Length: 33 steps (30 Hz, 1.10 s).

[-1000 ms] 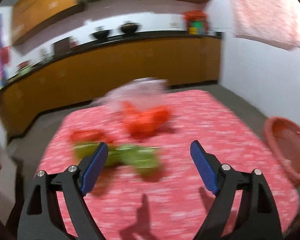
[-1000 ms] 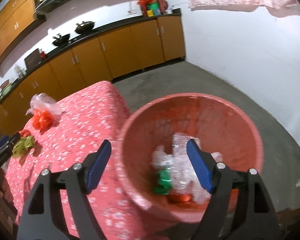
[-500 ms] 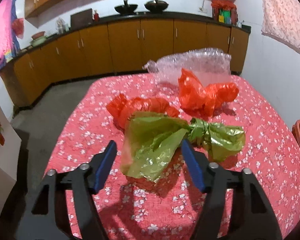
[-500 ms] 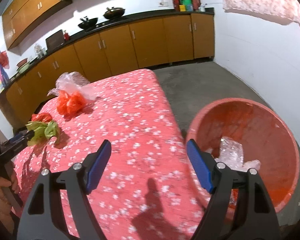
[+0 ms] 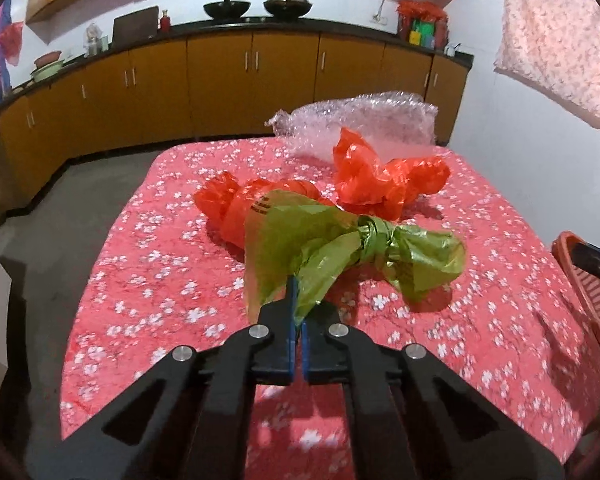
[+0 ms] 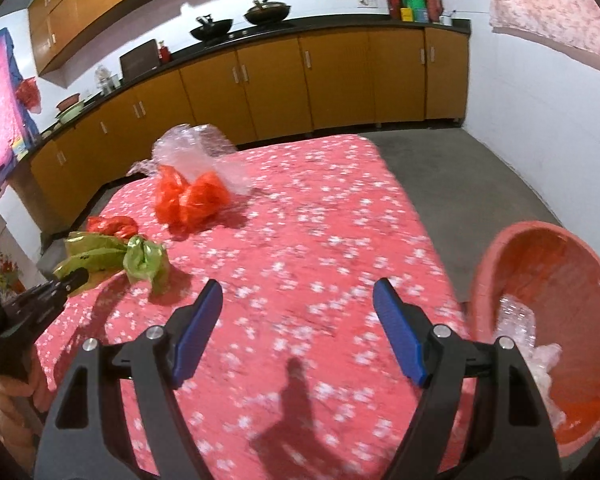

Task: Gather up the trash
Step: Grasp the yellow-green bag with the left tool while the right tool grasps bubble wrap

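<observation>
Left gripper [image 5: 296, 312] clamped on the near edge of the green bag [image 5: 340, 256], which lies on the table [image 5: 140, 280] against a red bag [image 5: 236, 208]. Right gripper [image 6: 300, 320] wide, empty, over bare cloth. Second red bag [image 6: 192, 200] and bubble wrap [image 6: 196, 148] farther back. Bin [image 6: 548, 304] off the table's right edge, part filled. Step: pick-up of the green bag. Next, likely: lift clear, carry across to the bin, release.
</observation>
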Each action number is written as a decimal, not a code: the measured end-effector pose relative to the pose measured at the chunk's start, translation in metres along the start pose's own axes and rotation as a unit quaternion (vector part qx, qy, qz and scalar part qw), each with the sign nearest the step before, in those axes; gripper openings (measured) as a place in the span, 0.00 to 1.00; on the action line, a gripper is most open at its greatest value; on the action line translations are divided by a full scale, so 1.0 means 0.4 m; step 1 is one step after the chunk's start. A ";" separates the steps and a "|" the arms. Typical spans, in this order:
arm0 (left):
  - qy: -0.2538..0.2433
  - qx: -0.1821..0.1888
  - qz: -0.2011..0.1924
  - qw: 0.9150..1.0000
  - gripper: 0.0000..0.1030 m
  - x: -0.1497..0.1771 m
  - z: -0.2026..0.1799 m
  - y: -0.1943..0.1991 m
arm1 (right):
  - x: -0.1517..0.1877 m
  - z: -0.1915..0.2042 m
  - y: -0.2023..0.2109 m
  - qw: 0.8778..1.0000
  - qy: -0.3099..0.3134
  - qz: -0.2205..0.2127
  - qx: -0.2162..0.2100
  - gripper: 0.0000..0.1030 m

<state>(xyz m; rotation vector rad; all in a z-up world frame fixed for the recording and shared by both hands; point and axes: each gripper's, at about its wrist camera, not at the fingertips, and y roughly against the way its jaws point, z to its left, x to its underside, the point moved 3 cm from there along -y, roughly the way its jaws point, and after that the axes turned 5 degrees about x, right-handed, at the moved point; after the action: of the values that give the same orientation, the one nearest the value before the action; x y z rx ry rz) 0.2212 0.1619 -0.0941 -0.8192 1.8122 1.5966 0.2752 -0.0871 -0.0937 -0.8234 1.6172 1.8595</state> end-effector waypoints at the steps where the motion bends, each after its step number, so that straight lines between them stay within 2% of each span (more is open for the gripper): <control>1: -0.001 0.001 -0.004 1.000 0.01 0.003 0.006 0.014 | -0.006 0.019 -0.011 1.000 0.004 0.000 -0.005 0.74; 9: 0.011 0.001 -0.032 0.999 0.01 0.011 0.057 0.111 | -0.076 0.155 -0.092 0.999 0.030 -0.012 -0.031 0.71; 18: 0.028 -0.003 -0.042 0.999 0.01 -0.006 0.089 0.098 | -0.259 0.255 -0.209 0.997 0.035 -0.049 -0.040 0.71; 24: 0.024 -0.005 -0.047 0.999 0.01 -0.022 0.089 0.082 | -0.311 0.307 -0.294 0.996 0.070 -0.042 -0.043 0.70; 26: 0.024 -0.007 -0.049 0.998 0.01 -0.024 0.088 0.077 | -0.311 0.321 -0.322 0.995 0.091 -0.030 -0.042 0.55; 28: 0.027 -0.007 -0.049 0.998 0.01 -0.025 0.088 0.069 | -0.299 0.321 -0.338 0.995 0.094 -0.017 -0.042 0.18; 30: 0.030 -0.007 -0.046 0.998 0.01 -0.024 0.085 0.062 | -0.281 0.310 -0.348 0.995 0.089 -0.006 -0.045 0.07; 33: 0.036 -0.007 -0.044 0.998 0.01 -0.019 0.082 0.057 | -0.261 0.291 -0.329 0.995 0.083 -0.015 -0.045 0.04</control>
<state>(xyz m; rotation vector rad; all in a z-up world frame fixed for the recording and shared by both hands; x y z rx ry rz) 0.2095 0.1971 -0.0775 -0.9617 1.7907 1.5432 0.4306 0.0459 -0.0923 -1.0593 1.6192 1.8981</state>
